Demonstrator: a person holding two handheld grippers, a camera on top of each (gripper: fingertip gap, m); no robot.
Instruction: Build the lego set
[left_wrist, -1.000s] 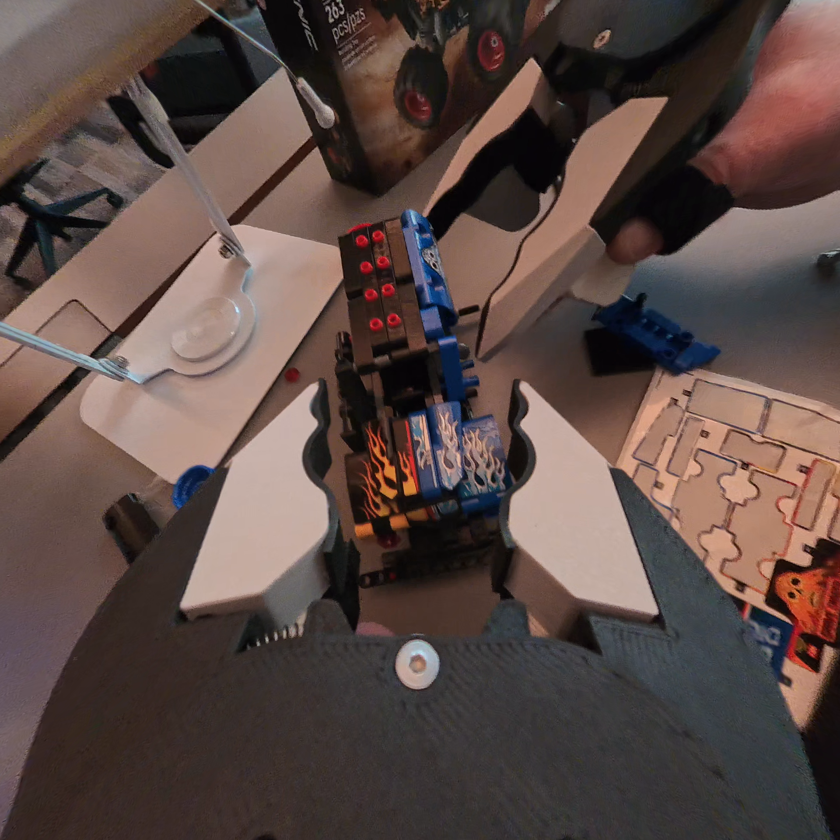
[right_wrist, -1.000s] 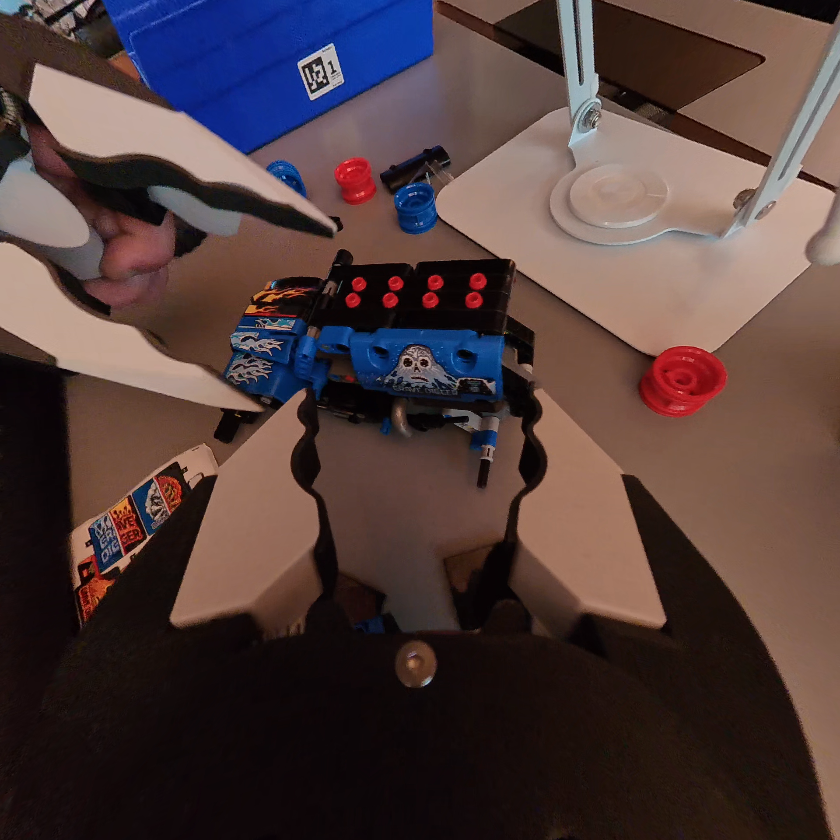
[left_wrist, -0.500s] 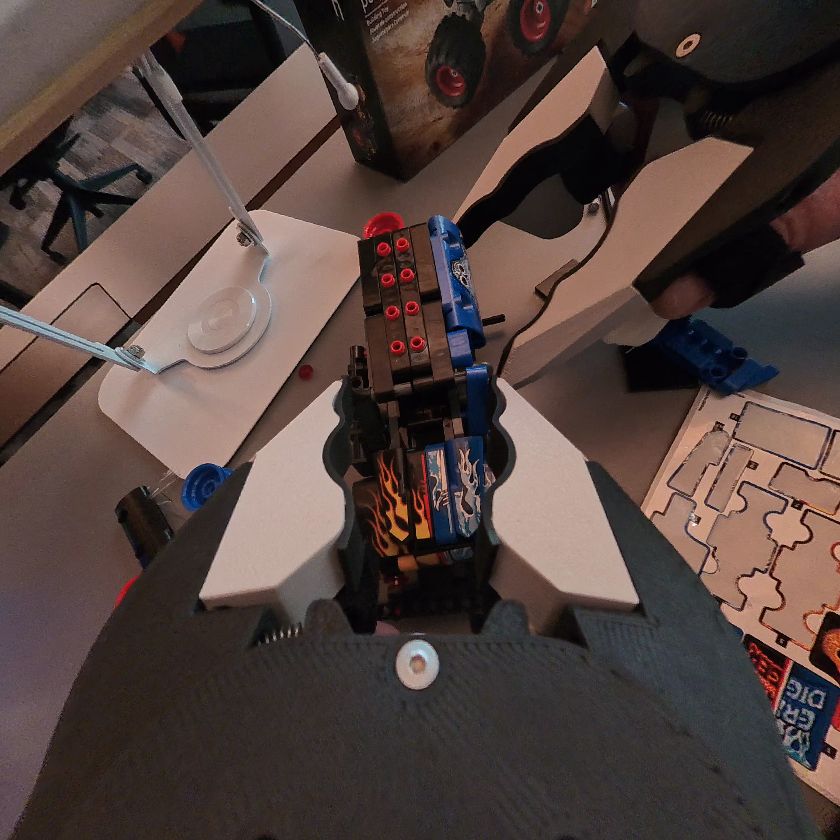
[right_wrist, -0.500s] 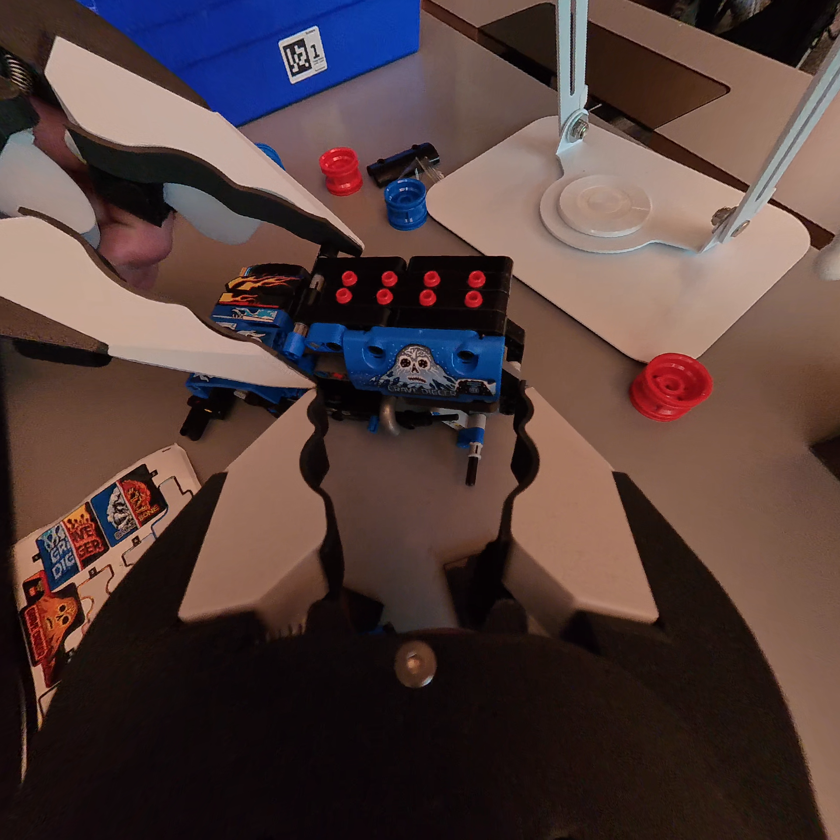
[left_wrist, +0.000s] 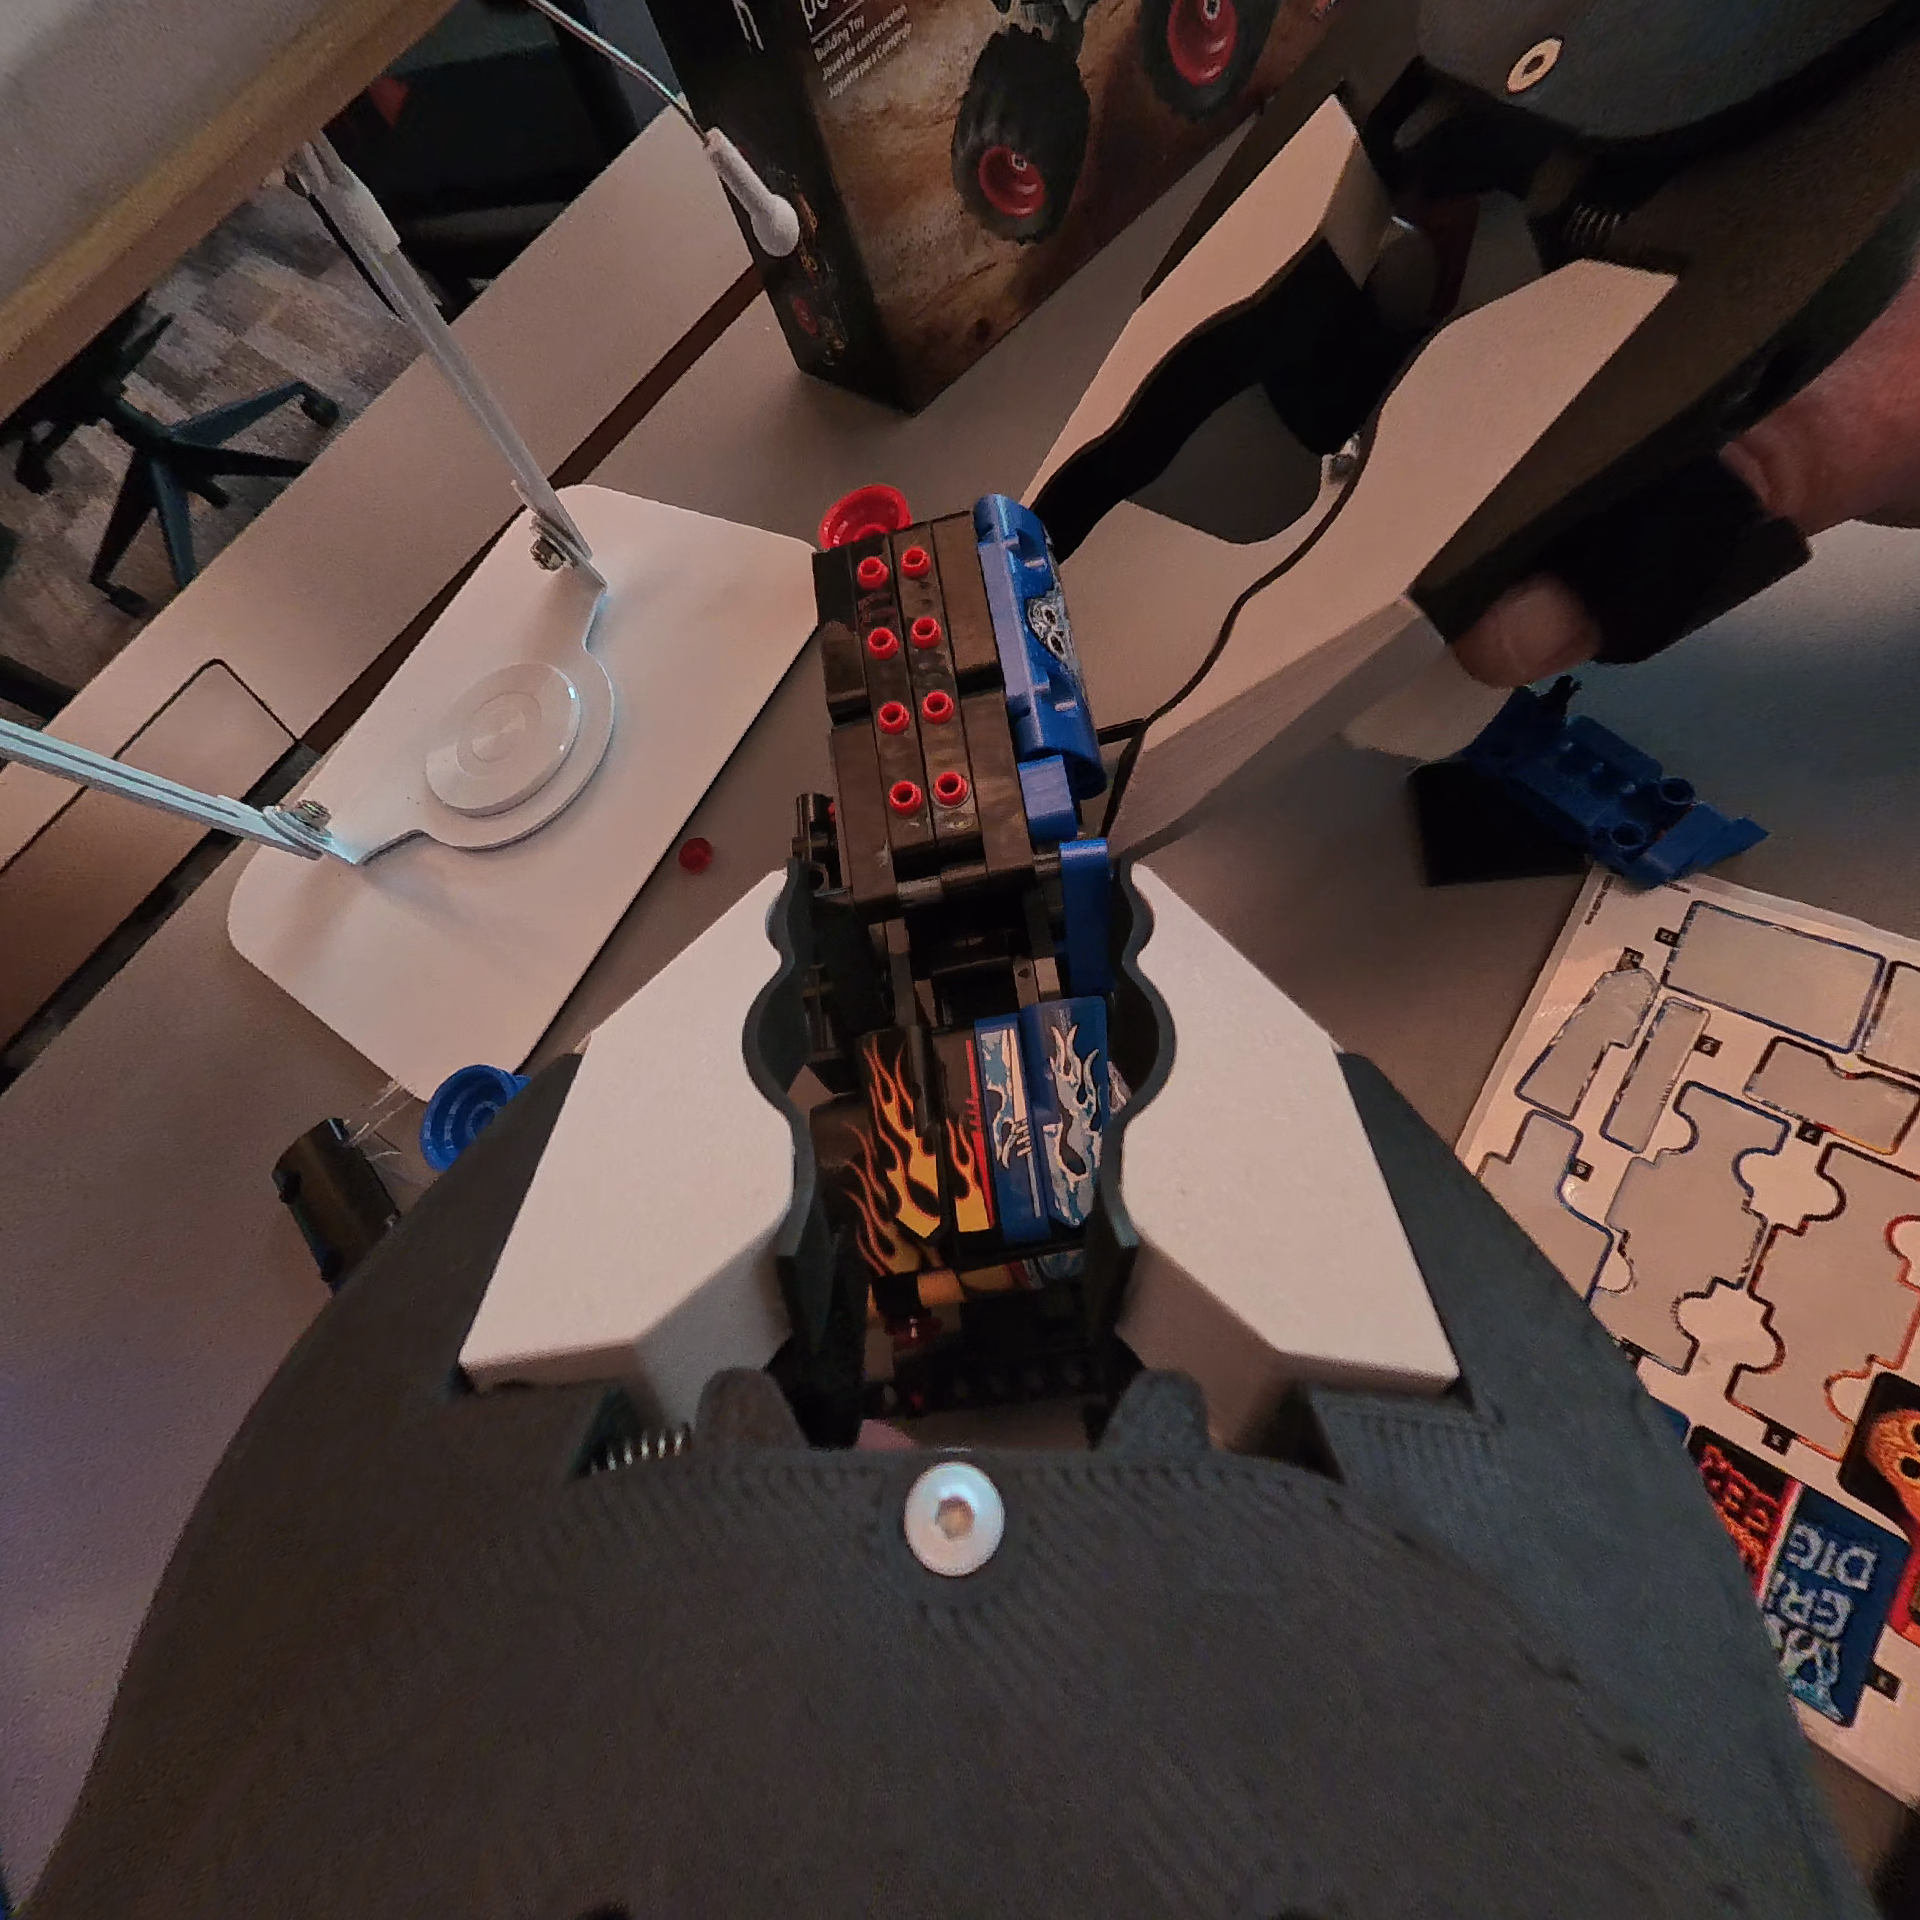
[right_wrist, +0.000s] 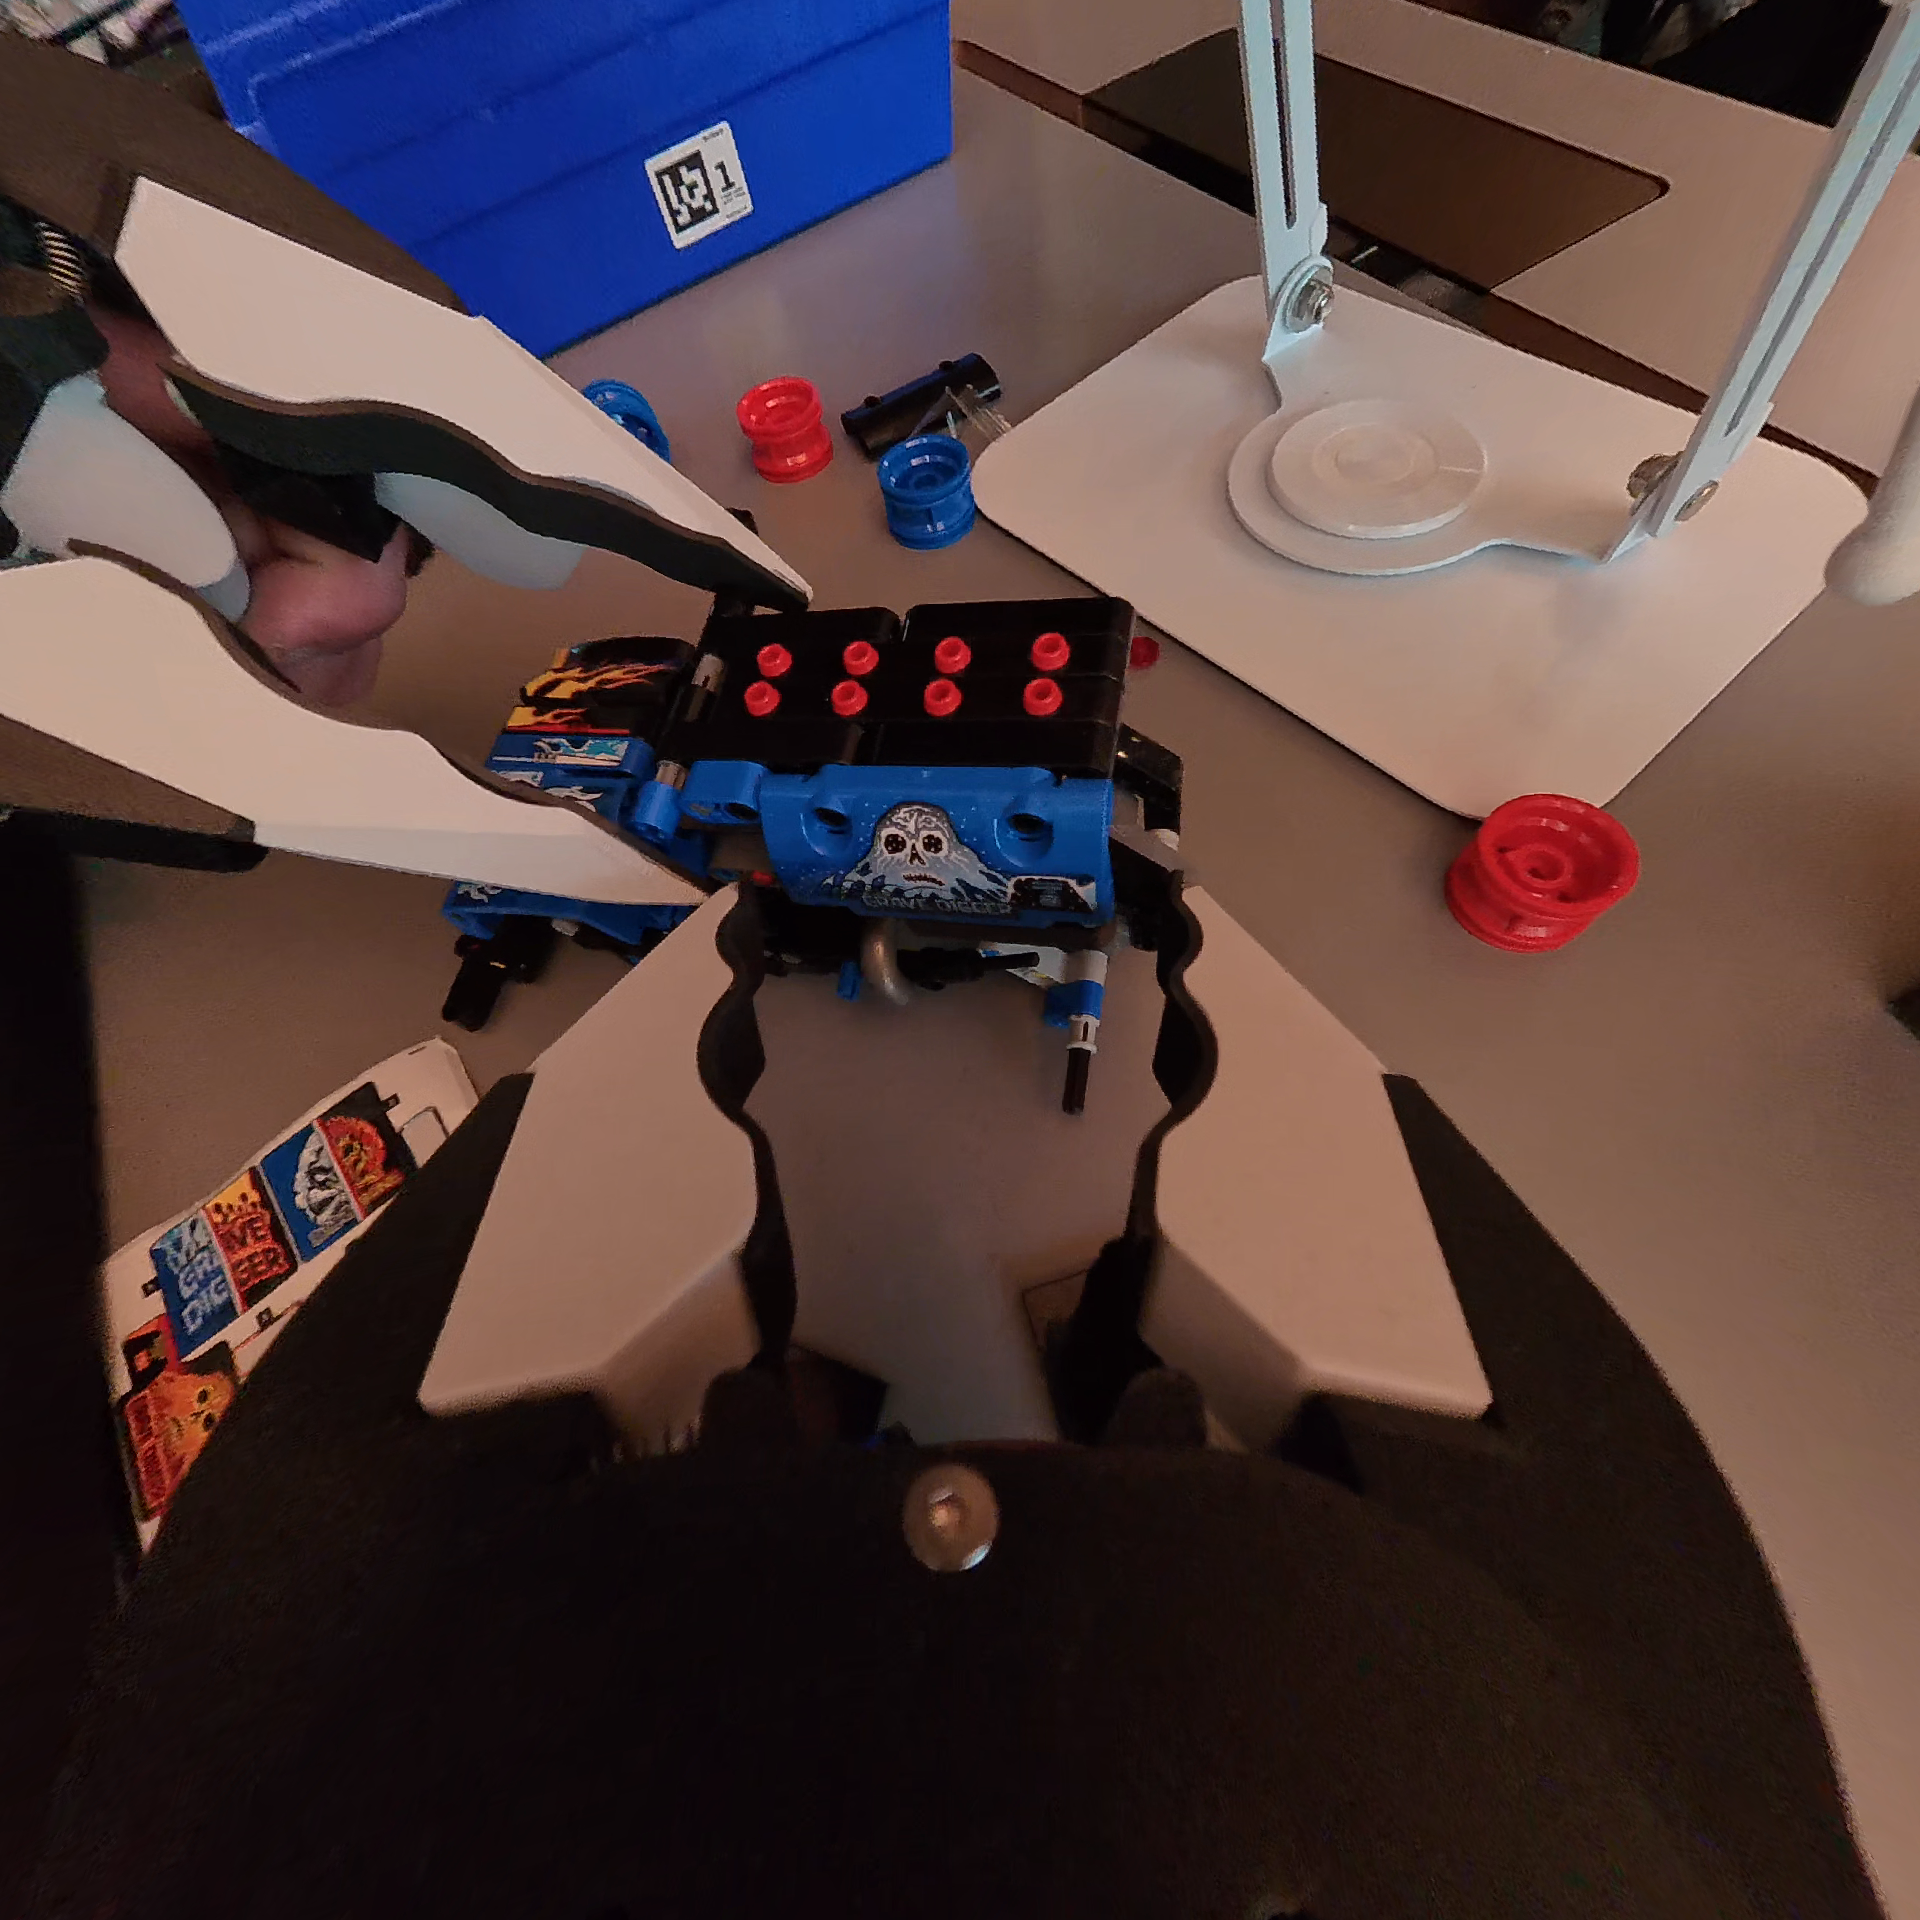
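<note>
While the left hand-held gripper (left_wrist: 951, 1049) clamps the truck body's (right_wrist: 894, 769) front end, its long side faces the spread right hand-held gripper (right_wrist: 961, 997).

Your right gripper (right_wrist: 956, 914) is spread wide, its tips just short of the truck body (right_wrist: 894, 790) on the table (right_wrist: 1558, 1195), touching nothing. Your left gripper (right_wrist: 748, 748) comes in from the left, its fingers on either side of the flame-stickered end. Behind the truck lie a blue bin (right_wrist: 582, 156), two blue rims (right_wrist: 925, 490), a red rim (right_wrist: 784, 428) and a black part (right_wrist: 920, 400). Another red rim (right_wrist: 1543, 871) sits beside the white stand base (right_wrist: 1455, 644). A sticker sheet (right_wrist: 239, 1278) lies lower left
</note>
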